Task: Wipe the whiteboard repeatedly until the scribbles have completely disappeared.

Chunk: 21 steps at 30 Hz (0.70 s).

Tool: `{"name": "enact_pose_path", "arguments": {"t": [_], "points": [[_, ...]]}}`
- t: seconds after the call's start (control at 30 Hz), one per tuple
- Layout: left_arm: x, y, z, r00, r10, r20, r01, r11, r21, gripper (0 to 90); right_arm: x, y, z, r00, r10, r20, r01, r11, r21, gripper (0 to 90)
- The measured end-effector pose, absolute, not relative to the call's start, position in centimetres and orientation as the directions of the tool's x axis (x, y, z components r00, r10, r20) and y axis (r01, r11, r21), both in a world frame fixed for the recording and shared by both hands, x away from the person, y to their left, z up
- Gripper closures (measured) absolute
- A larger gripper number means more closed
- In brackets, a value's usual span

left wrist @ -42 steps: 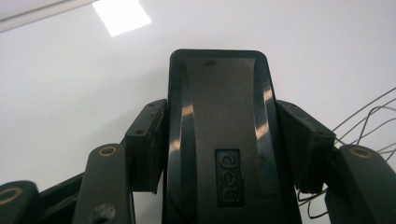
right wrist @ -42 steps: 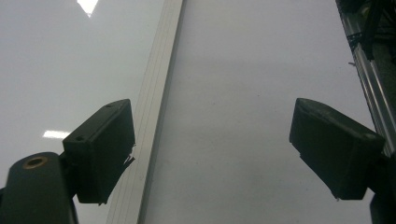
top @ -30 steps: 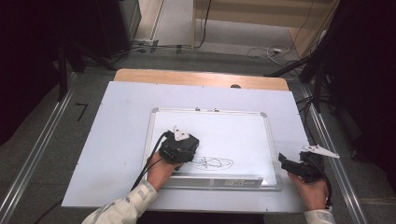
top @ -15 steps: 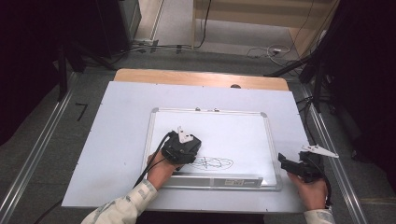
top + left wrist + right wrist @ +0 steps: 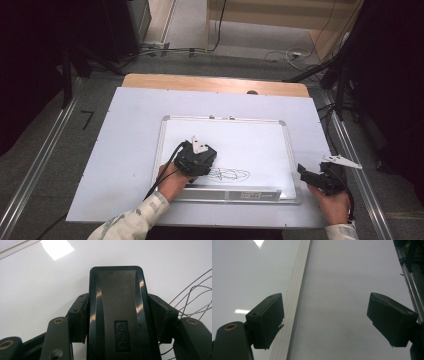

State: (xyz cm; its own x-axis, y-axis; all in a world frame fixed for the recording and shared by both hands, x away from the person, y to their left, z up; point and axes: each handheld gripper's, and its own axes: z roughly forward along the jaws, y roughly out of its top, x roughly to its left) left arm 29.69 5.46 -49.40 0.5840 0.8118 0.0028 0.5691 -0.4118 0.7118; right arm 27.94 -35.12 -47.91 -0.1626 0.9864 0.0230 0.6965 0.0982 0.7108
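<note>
The left gripper (image 5: 199, 161) is clamped on a black whiteboard eraser (image 5: 119, 312): in the left gripper view both pads press against the eraser's sides, and the eraser stands up between the jaws with its embossed brand mark facing the camera. The eraser is over the whiteboard (image 5: 260, 140), just beside a black scribble (image 5: 227, 174) near the board's front edge; thin strokes of that scribble also cross the right side of the left gripper view (image 5: 193, 293). From the high view the gripper's body hides the eraser, so whether the eraser's underside actually rests on the board I cannot tell, though it looks to be at or very near the surface. The person's left hand (image 5: 174, 181) grips the tool from the front-left part of the board, and a cable trails back along the sleeve.

The right gripper (image 5: 306, 172) has its jaws spread wide with nothing between them. In the right gripper view the two pads (image 5: 265, 320) stand well apart, and the whiteboard's silver frame (image 5: 294, 297) runs between them, closer to the left pad. In the high view this gripper is at the board's front right corner, held in the right hand (image 5: 334, 202) over the white table (image 5: 125, 140).

The board lies at the middle of the table, with its marker tray (image 5: 235, 194) along the front edge.
</note>
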Motion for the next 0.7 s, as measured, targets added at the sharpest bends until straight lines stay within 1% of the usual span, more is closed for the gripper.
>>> {"name": "enact_pose_path", "arguments": {"t": [0.7], "points": [[29.98,4.7,-49.24,0.596,0.803,0.006,0.575,-0.432,0.694,40.5,28.02,-34.98,-47.93,-0.166,0.986,0.023,0.698,0.101,0.709,12.9]]}}
